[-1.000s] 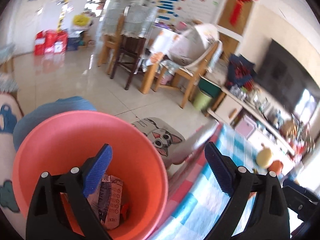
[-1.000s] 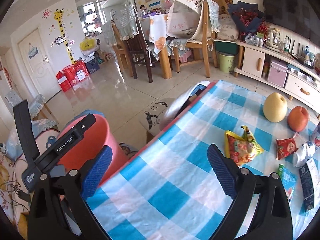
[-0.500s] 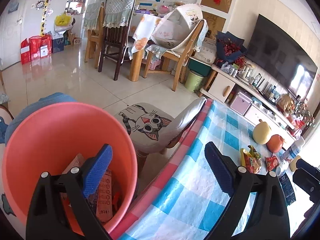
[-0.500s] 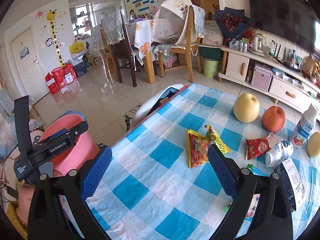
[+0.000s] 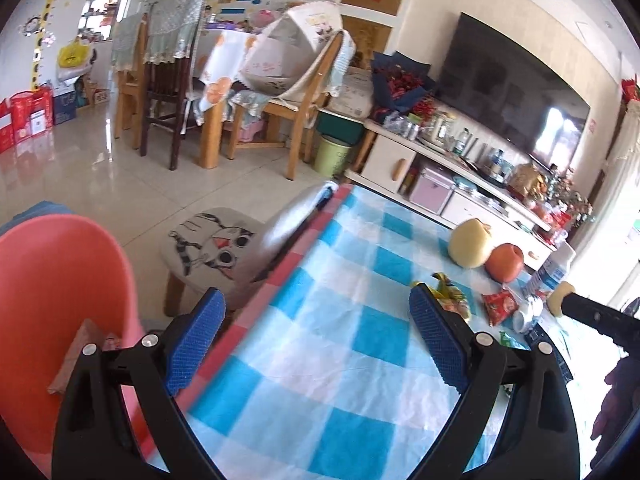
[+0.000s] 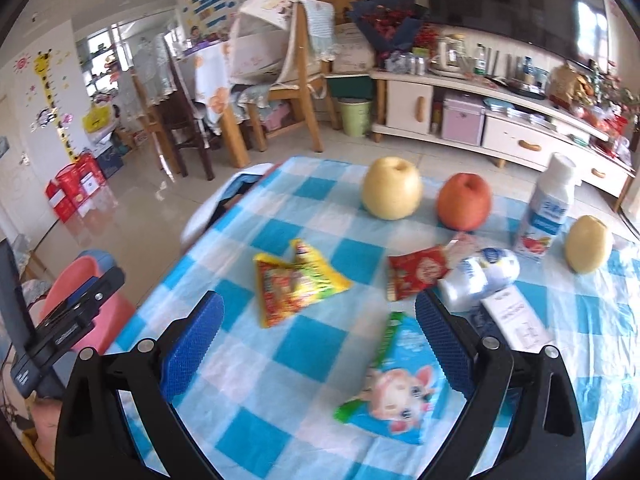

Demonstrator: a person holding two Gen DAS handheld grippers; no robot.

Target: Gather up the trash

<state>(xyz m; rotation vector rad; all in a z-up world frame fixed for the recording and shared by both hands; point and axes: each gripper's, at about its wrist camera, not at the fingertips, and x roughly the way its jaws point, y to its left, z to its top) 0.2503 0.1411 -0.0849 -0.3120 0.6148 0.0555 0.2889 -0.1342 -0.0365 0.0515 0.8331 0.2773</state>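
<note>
The right hand-held gripper (image 6: 318,336) hangs over the checked bench (image 6: 304,352) with its blue pads spread wide and nothing between them. Just under and between its fingers lies a blue-and-green snack wrapper (image 6: 396,384), flat on the cloth. A little farther ahead, left of centre, a yellow wrapper (image 6: 296,284) lies crumpled; to its right sit a red wrapper (image 6: 416,276) and a tipped white bottle (image 6: 480,276), touching or nearly so. Beyond these stand a yellow pear (image 6: 392,188), a red apple (image 6: 464,200), an upright white bottle (image 6: 548,208) and a second pear (image 6: 590,244).

The left hand-held gripper (image 5: 316,336) is likewise released and empty, over the bench's near edge. To its left, off the bench, stands the pink trash bin (image 5: 60,280), with a piece of packaging (image 5: 76,356) inside. Ahead of it is a stool with a cat print (image 5: 212,248).
</note>
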